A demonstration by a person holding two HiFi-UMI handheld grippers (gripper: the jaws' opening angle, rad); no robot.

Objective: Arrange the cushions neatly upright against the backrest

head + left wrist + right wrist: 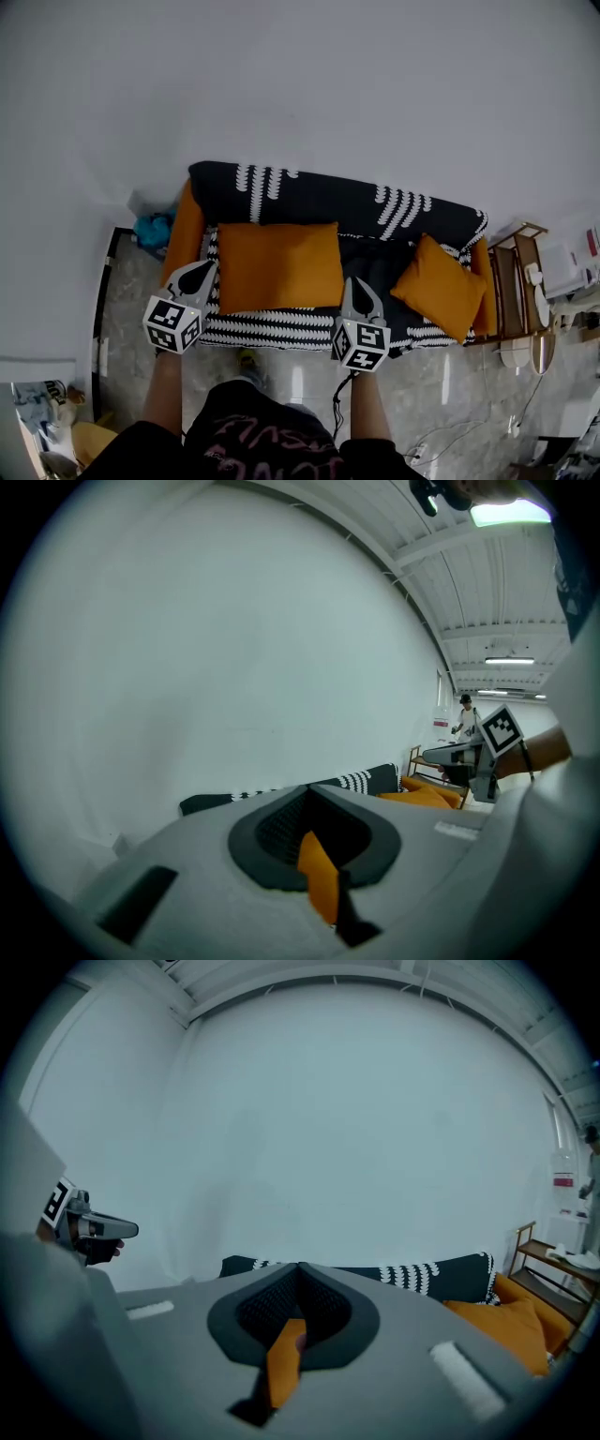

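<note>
A big orange cushion (279, 265) lies over the middle of the sofa seat, just below the black-and-white backrest (319, 197). My left gripper (208, 268) is shut on its left edge, and orange fabric (319, 874) shows pinched between the jaws. At the cushion's right lower corner my right gripper (354, 283) is shut too, with orange fabric (284, 1358) in its jaws. A second orange cushion (439, 286) lies tilted on the seat's right end, also seen in the right gripper view (511, 1321).
A wooden side table (516, 281) stands right of the sofa. A blue object (152, 228) sits by the sofa's left arm. A white wall rises behind the sofa. A cable (441, 441) runs over the glossy floor. A person (465, 714) stands far off.
</note>
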